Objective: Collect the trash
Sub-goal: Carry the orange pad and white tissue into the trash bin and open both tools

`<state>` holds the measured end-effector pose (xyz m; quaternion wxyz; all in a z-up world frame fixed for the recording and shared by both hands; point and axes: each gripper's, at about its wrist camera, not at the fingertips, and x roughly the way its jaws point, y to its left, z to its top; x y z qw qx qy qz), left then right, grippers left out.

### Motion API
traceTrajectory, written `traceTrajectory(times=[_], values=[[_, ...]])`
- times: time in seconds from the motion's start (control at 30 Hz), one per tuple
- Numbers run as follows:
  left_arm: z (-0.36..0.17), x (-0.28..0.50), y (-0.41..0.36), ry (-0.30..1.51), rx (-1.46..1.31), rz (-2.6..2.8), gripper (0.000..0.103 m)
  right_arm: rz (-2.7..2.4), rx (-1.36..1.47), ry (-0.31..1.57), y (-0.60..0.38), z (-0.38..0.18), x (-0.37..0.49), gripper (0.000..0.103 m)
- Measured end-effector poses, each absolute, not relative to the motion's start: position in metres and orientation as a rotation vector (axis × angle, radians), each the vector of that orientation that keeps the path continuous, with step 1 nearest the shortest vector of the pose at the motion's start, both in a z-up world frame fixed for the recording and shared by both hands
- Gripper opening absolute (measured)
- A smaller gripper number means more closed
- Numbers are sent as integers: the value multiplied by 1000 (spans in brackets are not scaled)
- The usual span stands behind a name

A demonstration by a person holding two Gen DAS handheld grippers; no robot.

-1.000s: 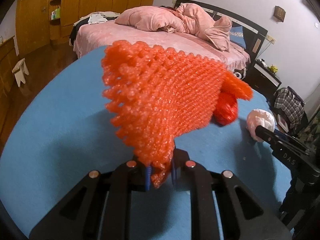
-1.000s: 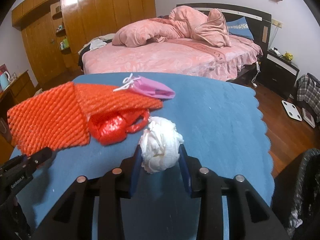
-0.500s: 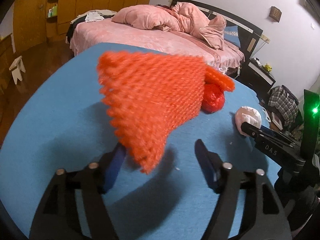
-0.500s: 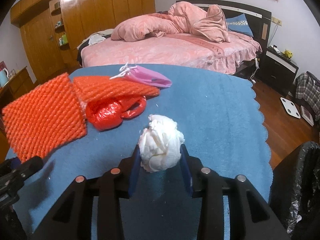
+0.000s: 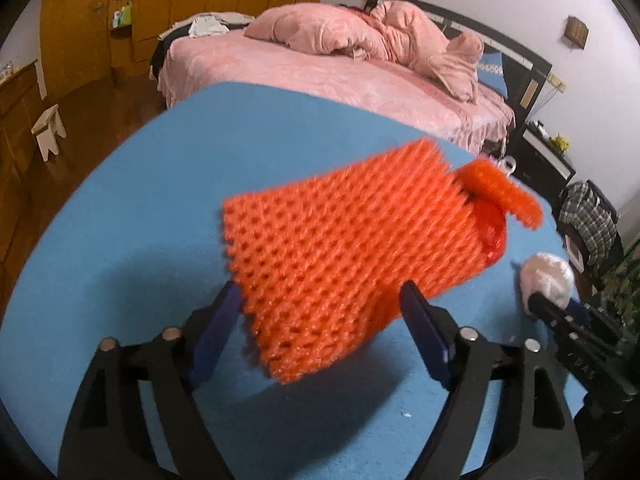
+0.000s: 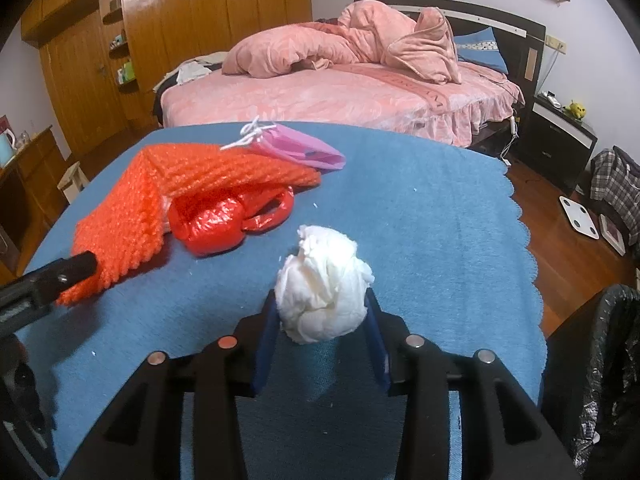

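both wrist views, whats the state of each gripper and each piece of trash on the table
left gripper: open, foam net between its fingers, ungripped
right gripper: shut on the white paper wad
orange foam net: blurred, free of the fingers
red plastic bag: crumpled, lying on the blue tablecloth
pink pouch: lying flat

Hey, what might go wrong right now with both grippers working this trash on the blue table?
The open left gripper has no grip on the orange foam mesh sheet, so lifting would leave it behind. The right gripper only squeezes the soft white crumpled tissue ball; it may slip before reaching the black-lined bin.
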<state>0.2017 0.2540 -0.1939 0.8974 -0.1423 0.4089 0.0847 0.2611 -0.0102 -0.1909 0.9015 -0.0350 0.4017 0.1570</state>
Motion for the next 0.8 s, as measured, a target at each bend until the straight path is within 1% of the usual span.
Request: traceTrajectory(times=[0.03, 0.07, 0.13, 0.17, 0.2, 0.23, 0.3, 0.43, 0.57, 0.8], values=[[-196, 202, 252, 849, -284, 178, 74, 324, -74, 833, -10, -191, 261, 41], [-196, 203, 251, 848, -279, 173, 70, 323, -75, 833, -10, -191, 261, 41], [-194, 203, 249, 843, -275, 157, 50, 320, -85, 834, -8, -192, 261, 42], [-194, 203, 248, 841, -274, 149, 45, 319, -89, 834, -7, -192, 261, 42], [-194, 204, 246, 841, -274, 136, 36, 317, -93, 833, -6, -192, 260, 42], [-194, 205, 244, 842, -267, 128, 29, 317, -92, 834, -6, -192, 261, 42], [-193, 207, 235, 845, -232, 116, 22, 317, -92, 834, -6, -193, 261, 42], [-189, 206, 229, 833, -208, 119, 19, 318, -91, 832, -5, -192, 261, 41], [-178, 194, 231, 803, -218, 118, 18, 336, -72, 819, -9, -188, 256, 37], [-148, 169, 214, 735, -182, 108, 18, 368, -30, 781, -17, -168, 240, 35]])
